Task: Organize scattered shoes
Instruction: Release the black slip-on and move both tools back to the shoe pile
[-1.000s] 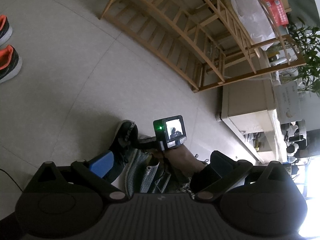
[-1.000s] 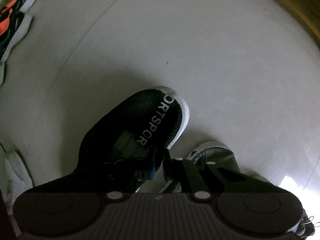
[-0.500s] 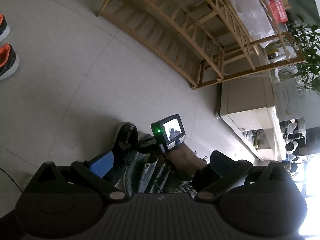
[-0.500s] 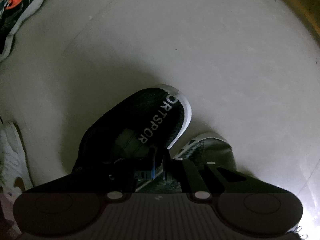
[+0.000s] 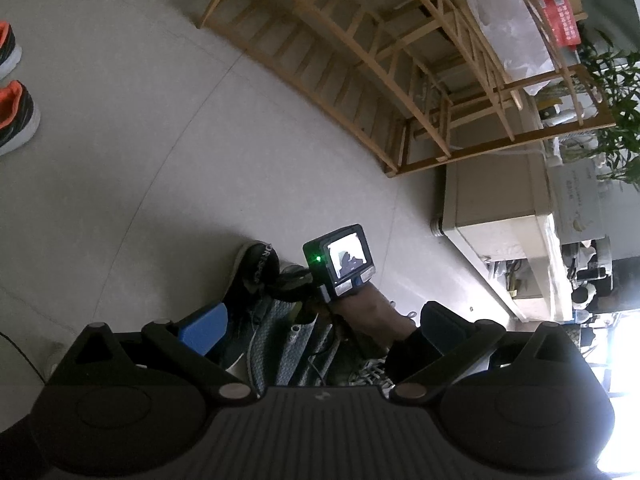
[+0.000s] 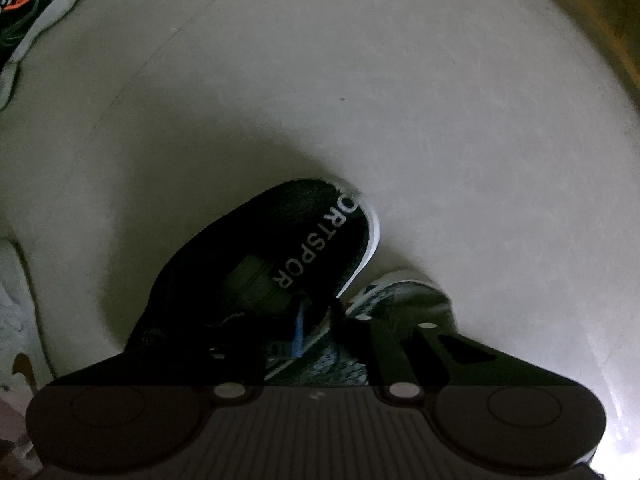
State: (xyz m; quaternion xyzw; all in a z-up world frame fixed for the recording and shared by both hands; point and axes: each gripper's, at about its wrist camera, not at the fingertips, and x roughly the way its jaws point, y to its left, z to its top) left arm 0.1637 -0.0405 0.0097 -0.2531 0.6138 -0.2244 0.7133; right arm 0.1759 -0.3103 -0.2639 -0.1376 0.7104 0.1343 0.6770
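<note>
grey shoe (image 6: 400, 292) crowds black shoe (image 6: 280, 256) — rack (image 5: 360, 60) beyond.

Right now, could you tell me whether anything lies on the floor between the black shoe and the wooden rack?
Nothing visible does. In the left wrist view the floor from the black shoe to the wooden rack is bare tile. The grey knit shoe lies beside the black one, off that stretch.

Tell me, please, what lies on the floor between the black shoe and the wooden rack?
Only bare floor tiles, seen in the left wrist view, separate the black shoe from the wooden rack.
</note>
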